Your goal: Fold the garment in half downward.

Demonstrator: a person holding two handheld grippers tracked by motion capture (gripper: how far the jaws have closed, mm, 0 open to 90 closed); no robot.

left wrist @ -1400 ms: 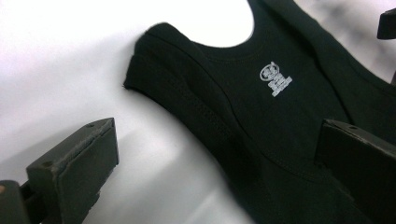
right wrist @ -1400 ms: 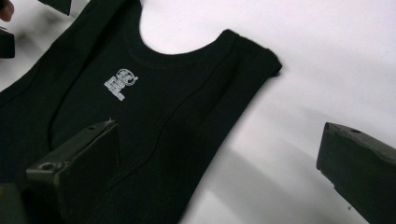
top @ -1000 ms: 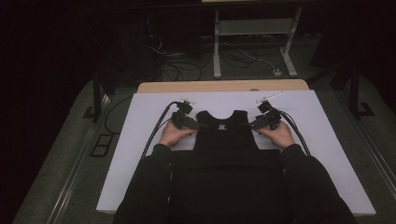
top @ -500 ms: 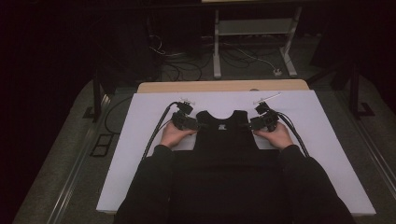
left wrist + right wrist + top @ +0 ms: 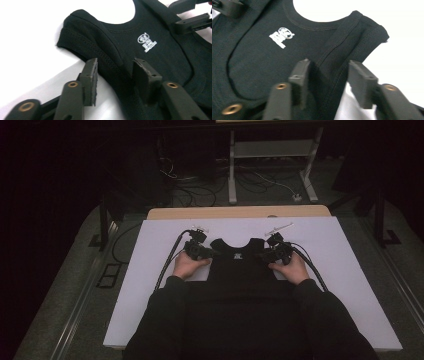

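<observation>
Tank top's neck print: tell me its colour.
White, on the black tank top; the print shows best in the left gripper view.

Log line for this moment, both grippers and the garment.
left gripper: closing, astride tank top armhole edge | right gripper: closing, astride opposite armhole edge | top flat on table

A dim room: grey floor, tangled cables, white metal stand.

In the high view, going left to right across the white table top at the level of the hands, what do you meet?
Left cable → left gripper → black tank top → right gripper → right cable, all on the white table top.
</observation>
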